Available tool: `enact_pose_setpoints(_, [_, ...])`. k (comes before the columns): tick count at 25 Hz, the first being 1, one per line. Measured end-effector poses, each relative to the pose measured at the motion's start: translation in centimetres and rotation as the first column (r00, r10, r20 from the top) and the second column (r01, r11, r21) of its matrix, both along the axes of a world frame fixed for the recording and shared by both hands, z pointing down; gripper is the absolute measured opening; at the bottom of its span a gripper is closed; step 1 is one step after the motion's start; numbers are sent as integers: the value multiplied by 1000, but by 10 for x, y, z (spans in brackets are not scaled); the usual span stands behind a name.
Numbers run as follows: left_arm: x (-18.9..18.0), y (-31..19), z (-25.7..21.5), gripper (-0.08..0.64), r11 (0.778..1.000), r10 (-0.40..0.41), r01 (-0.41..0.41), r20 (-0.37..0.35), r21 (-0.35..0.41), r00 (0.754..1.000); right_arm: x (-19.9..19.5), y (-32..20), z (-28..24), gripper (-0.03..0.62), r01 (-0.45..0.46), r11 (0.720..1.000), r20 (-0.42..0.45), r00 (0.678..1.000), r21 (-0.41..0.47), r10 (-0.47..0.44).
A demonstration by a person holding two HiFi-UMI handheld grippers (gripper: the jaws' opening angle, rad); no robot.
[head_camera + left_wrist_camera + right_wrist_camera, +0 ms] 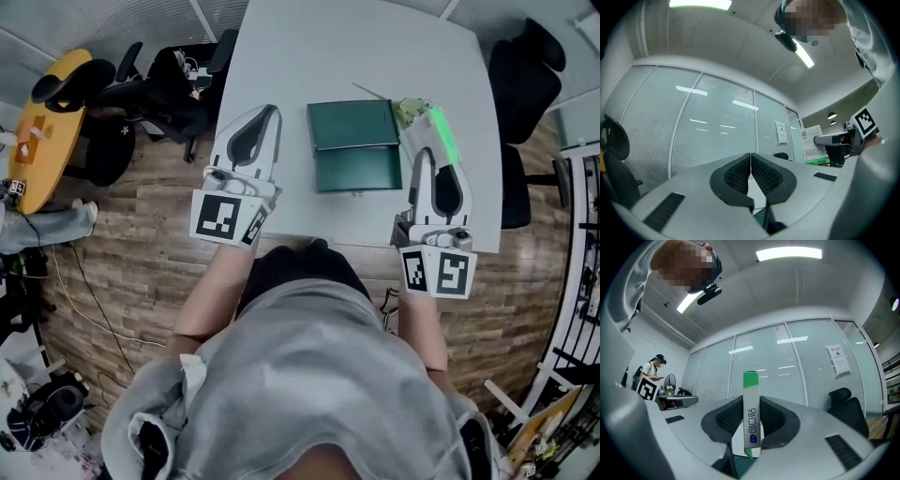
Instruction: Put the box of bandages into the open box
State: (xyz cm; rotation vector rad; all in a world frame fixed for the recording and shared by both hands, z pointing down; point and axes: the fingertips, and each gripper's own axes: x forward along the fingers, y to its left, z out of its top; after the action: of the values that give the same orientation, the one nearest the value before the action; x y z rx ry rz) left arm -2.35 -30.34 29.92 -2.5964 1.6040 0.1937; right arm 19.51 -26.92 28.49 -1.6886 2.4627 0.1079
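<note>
A dark green open box (354,143) lies on the white table (281,56), lid flipped back toward the far side. My right gripper (436,150) hovers just right of it, shut on the white-and-green box of bandages (433,131). In the right gripper view the bandage box (751,420) stands upright between the pads, its green end up. My left gripper (263,117) hangs left of the open box, jaws shut with nothing between them; in the left gripper view its pads (750,174) meet.
A small greenish crumpled item (408,110) lies beside the open box's far right corner. Black office chairs (525,89) stand right of the table and others (141,89) to its left. A yellow round table (47,122) is at far left. A person stands in the distance (650,371).
</note>
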Motion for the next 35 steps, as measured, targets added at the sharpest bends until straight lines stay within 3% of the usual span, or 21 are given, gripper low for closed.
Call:
enact_pose_setpoints(9, [2,-42,20,23,999,7,-7,-6,-31,1000,6,-36,20,117,-14,999,2,1000,-47,14])
enact_pose_setpoints(13, [-4,-63,31,23,998,43,-42,4,-54,999,-5,-58,43,117,5,987,-8,1000,-158,-6])
enact_pose_setpoints(17, [-14,-78,39,23,996,69,-69,4,-62,998,-28,-74,88,117,53,939,-43,996,-341,-72])
enact_pose_setpoints(21, [-21,-88,49,23,993,82,-81,8,-83,997,-48,-81,148,117,67,867,-156,974,-493,-164])
enact_pose_setpoints(26, [-29,-95,62,23,990,94,-93,9,-106,996,-65,-76,242,117,30,736,-323,886,-677,-334])
enact_pose_setpoints(28, [-31,-96,67,23,989,94,-93,11,-116,995,-67,-75,270,117,5,712,-385,839,-702,-385])
enact_pose_setpoints(31, [-35,-97,73,23,988,95,-92,15,-124,995,-69,-71,304,117,-34,679,-485,726,-733,-487])
enact_pose_setpoints(35, [-40,-98,78,23,987,87,-83,21,-135,996,-72,-61,337,117,-48,601,-502,605,-798,-618])
